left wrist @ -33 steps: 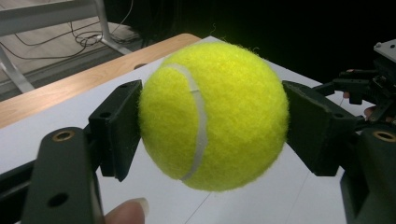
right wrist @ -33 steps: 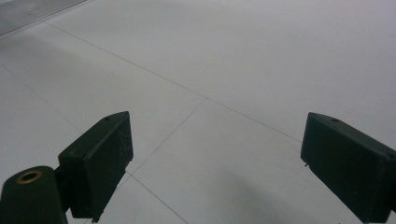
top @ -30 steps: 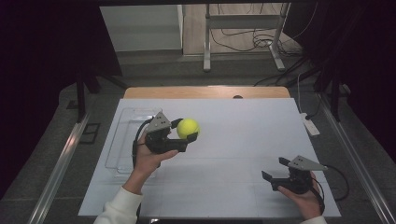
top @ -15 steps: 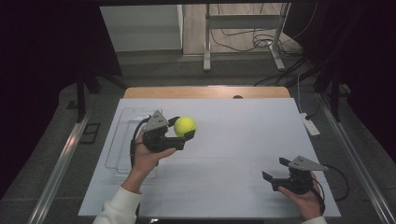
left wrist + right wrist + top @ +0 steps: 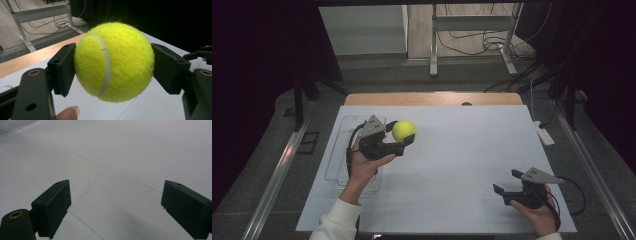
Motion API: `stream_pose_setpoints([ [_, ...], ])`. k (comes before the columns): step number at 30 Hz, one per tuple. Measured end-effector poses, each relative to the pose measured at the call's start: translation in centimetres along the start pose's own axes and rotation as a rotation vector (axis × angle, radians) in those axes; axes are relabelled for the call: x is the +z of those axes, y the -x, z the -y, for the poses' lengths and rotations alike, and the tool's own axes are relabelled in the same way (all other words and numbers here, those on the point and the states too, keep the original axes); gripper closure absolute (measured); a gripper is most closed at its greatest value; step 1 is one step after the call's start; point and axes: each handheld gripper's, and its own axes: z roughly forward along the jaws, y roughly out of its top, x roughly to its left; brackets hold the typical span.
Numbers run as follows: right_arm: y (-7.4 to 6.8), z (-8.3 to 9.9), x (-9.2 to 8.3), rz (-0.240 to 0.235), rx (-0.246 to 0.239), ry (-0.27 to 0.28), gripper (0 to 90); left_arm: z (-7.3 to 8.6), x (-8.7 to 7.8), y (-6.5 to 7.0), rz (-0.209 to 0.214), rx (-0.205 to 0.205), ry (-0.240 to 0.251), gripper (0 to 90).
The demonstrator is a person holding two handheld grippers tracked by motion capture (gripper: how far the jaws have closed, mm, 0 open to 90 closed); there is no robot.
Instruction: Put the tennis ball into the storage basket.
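Observation:
A yellow-green tennis ball (image 5: 404,130) is held above the white table (image 5: 462,150) at the left of the high view, with my left gripper (image 5: 401,138) shut on it. In the left gripper view the ball (image 5: 113,61) sits squeezed between both black pads (image 5: 62,67), a white seam curving down its front. My right gripper (image 5: 508,182) rests near the front right of the table, jaws wide apart with nothing between them. In the right gripper view its two fingertips (image 5: 53,206) frame bare white tabletop.
A clear plastic tray (image 5: 343,150) lies on the table's left side, under my left hand. A white power strip (image 5: 544,133) sits at the table's right edge. A metal stand (image 5: 472,30) and cables are on the floor beyond the table.
My left gripper has carried the ball slightly left and away from me. The right gripper has stayed in place.

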Motion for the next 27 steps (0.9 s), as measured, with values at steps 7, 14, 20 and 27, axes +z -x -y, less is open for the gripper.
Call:
stream_pose_setpoints([
  [7,-0.1,0.1,-0.2,0.000,-0.002,0.002,9.4,-0.1,-0.1,-0.5,-0.016,-0.003,0.002,26.5],
  [14,0.0,0.1,-0.3,0.004,0.000,0.003,9.4,0.1,-0.3,-1.1,-0.038,-0.014,0.001,26.5],
  [20,0.0,0.1,-0.2,0.003,-0.001,0.001,9.5,0.1,-0.7,-1.6,-0.052,-0.015,0.003,26.5],
  [27,0.1,0.1,-0.2,0.000,0.000,0.002,9.5,0.2,-1.0,-2.1,-0.076,-0.026,0.004,26.5],
])
